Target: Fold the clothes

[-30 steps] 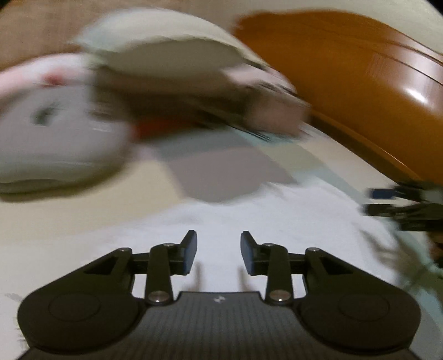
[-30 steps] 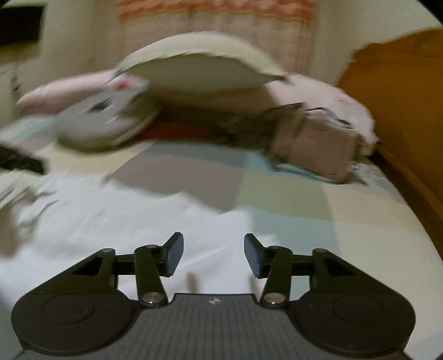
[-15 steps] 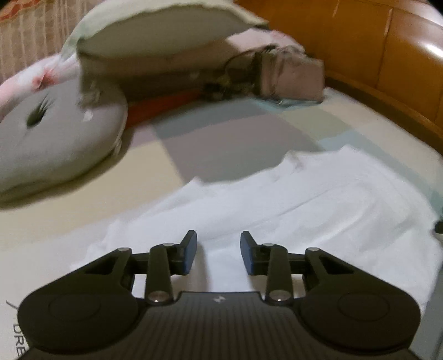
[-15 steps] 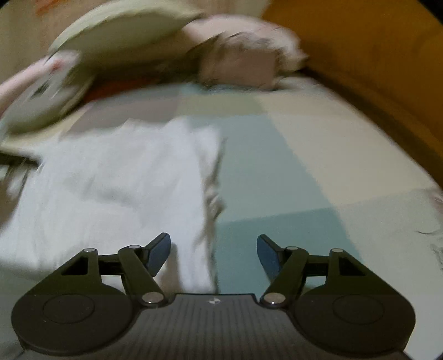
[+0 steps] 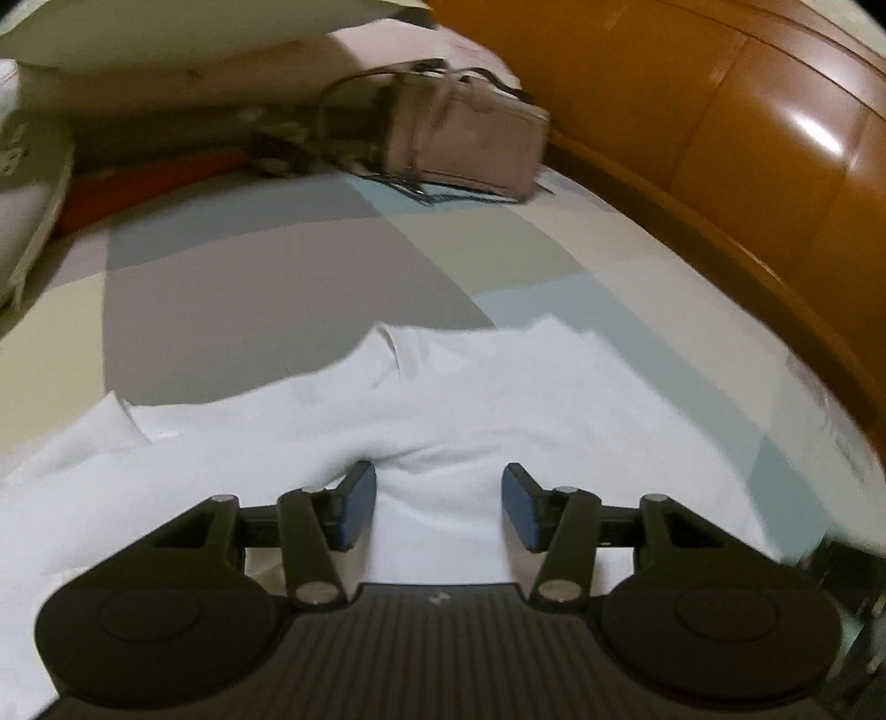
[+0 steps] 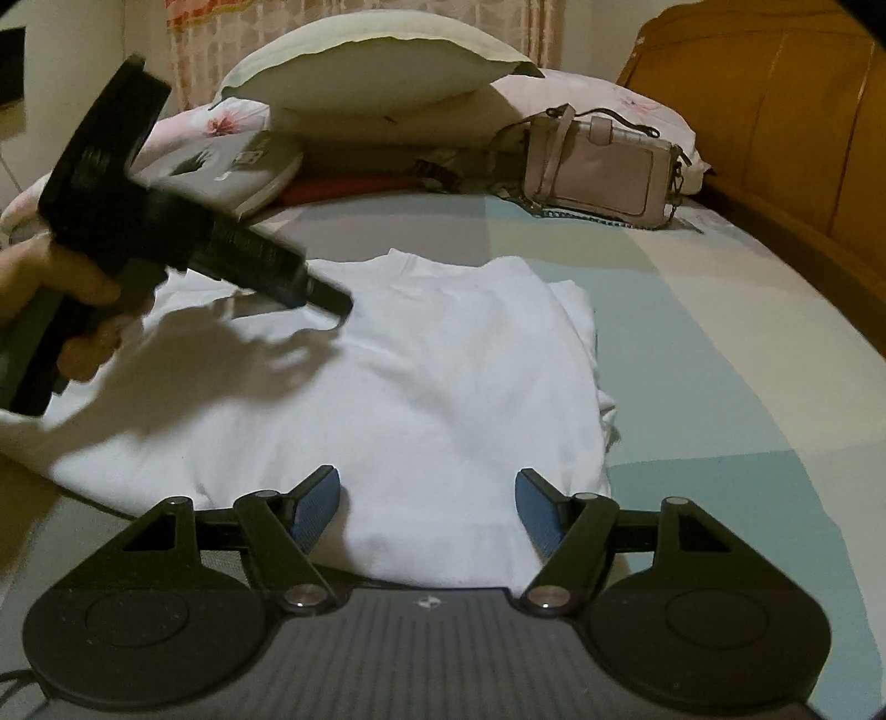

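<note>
Here the left tool (image 5: 438, 507) is opening and the right tool (image 6: 426, 509) gapes wide, both empty over the white garment (image 6: 443, 387)

A home bedroom: a bed with a pastel colour-block sheet (image 6: 720, 332) fills the view, backed by a glossy orange-brown wooden headboard (image 6: 786, 138). At the head of the bed lie a plump cream pillow (image 6: 376, 61), a floral pink pillow (image 6: 221, 124) and a pale mauve handbag (image 6: 603, 166). A patterned curtain (image 6: 354, 16) hangs beyond the bed.
</note>
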`<move>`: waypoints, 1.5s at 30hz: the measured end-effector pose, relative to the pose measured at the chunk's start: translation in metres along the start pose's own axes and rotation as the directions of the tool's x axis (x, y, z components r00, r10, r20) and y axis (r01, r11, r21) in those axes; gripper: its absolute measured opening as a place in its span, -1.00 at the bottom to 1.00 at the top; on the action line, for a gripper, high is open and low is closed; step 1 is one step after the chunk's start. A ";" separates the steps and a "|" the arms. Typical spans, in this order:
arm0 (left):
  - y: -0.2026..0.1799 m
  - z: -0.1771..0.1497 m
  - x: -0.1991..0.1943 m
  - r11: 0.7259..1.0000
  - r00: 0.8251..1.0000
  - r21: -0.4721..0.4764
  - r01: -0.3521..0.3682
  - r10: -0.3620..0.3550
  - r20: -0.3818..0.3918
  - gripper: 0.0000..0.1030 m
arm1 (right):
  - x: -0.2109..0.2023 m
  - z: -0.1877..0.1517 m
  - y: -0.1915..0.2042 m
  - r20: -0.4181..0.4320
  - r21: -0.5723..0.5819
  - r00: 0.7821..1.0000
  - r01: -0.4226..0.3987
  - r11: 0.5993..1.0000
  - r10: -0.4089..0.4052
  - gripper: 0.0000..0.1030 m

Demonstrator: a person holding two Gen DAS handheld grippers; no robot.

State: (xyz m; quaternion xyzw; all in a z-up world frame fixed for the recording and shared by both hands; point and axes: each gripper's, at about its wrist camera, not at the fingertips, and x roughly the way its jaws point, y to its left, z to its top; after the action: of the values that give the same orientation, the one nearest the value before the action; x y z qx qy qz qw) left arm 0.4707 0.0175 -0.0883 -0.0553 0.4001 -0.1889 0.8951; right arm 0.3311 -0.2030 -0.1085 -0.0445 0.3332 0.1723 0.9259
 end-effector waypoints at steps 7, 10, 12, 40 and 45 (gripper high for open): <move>-0.048 0.009 0.003 0.989 0.998 0.137 0.060 -0.058 -0.016 0.15 | -0.007 -0.006 0.002 0.000 -0.019 1.000 0.007 1.000 -0.007 0.50; -0.051 0.010 0.034 0.992 0.998 0.121 0.026 -0.018 -0.066 0.16 | -0.008 -0.007 -0.001 0.002 -0.004 1.000 0.000 1.000 0.000 0.51; -0.051 0.013 0.040 0.995 0.997 0.098 0.020 -0.013 -0.078 0.20 | -0.008 -0.007 -0.003 0.003 0.010 1.000 -0.005 1.000 0.005 0.52; -0.044 0.003 -0.046 0.984 0.981 0.052 -0.171 0.175 -0.085 0.35 | -0.046 -0.006 -0.012 0.053 0.127 0.995 -0.091 0.988 0.085 0.68; -0.011 -0.026 -0.034 0.971 0.969 -0.071 -0.226 0.217 -0.118 0.35 | -0.050 -0.008 -0.005 0.050 0.108 0.995 -0.091 0.990 0.086 0.69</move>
State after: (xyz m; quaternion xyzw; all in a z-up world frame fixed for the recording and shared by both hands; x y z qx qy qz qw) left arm 0.4280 0.0221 -0.0791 -0.0374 0.4596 -0.0733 0.8843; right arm 0.2919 -0.2237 -0.0830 0.0255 0.3228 0.1956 0.9257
